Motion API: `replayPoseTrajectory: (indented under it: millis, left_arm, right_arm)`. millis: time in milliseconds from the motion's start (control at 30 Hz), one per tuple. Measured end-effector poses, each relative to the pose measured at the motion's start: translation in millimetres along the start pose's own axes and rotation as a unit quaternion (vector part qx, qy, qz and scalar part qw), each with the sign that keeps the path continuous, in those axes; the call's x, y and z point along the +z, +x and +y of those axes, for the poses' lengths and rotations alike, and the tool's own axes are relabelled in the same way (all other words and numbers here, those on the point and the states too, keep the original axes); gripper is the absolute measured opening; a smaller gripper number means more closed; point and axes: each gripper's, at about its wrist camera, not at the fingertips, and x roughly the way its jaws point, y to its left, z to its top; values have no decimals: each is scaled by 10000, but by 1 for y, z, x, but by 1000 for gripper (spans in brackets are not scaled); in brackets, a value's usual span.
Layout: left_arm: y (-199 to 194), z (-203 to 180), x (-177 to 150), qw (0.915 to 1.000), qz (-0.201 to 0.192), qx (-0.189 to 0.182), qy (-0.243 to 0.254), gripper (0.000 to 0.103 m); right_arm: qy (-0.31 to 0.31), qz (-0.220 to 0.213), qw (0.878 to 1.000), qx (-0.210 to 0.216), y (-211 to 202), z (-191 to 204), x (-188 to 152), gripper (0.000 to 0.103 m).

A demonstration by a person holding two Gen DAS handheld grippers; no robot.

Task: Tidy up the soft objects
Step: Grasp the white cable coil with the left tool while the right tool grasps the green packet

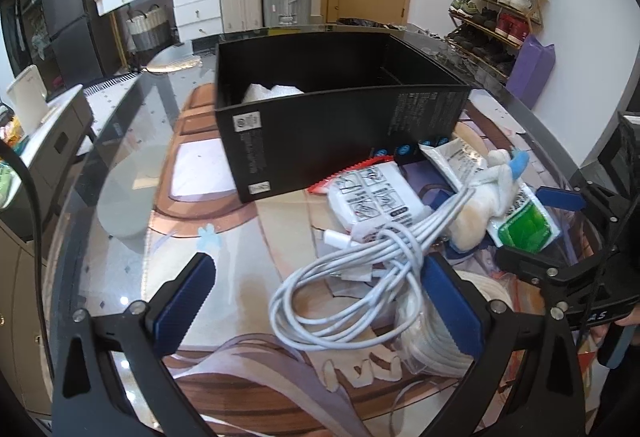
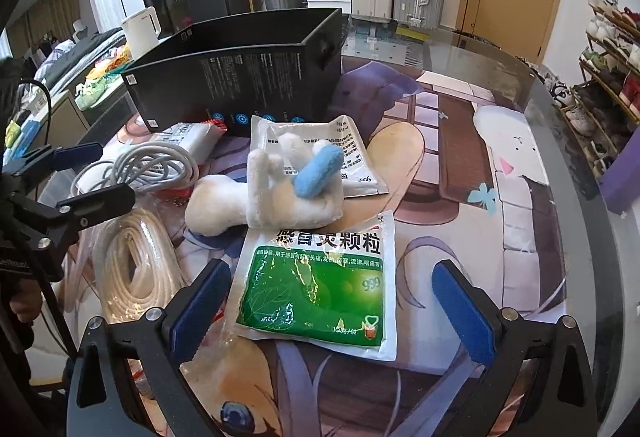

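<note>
My left gripper (image 1: 316, 301) is spread over the coiled white cable (image 1: 348, 277). My right gripper (image 2: 332, 313) is spread above the green sachet (image 2: 320, 289). A cream plush toy (image 2: 276, 189), one limb blue, lies beside the black box (image 2: 240, 77).

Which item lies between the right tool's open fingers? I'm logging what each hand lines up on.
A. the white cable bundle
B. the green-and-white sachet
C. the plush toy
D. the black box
B: the green-and-white sachet lies flat between the right tool's spread fingers, untouched.
</note>
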Motion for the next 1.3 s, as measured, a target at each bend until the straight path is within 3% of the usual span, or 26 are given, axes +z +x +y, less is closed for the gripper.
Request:
replayPoseTrajectory:
  millis: [100,300,367,733,900,1300]
  left_arm:
    - [0,0,0,10000,12,-80,-15,100]
    - [-1,-1,0,9995,-11,-313,-21,78]
    - [-2,-4,-1,9993,-25,-375,50,64]
    - [-11,-8,-3,9986,-191,-437,207,56]
    - [-16,-7,-4,9983,-240,-473,230,55]
    - [-21,-5,-7,9979,-309,-530,230,54]
  right_arm:
    - [-31,-4,10000,-27,0,2,0,102]
    - [-19,-10,10000,-16,-1,3,-1,102]
    - [-23,-12,10000,-8,-1,3,-1,102]
    - [-63,-31,10000,-8,-2,5,-1,99]
    - [-107,-107,9999,37,-7,1,-4,82]
    - [-39,-205,9996,174,-22,-14,-16,52]
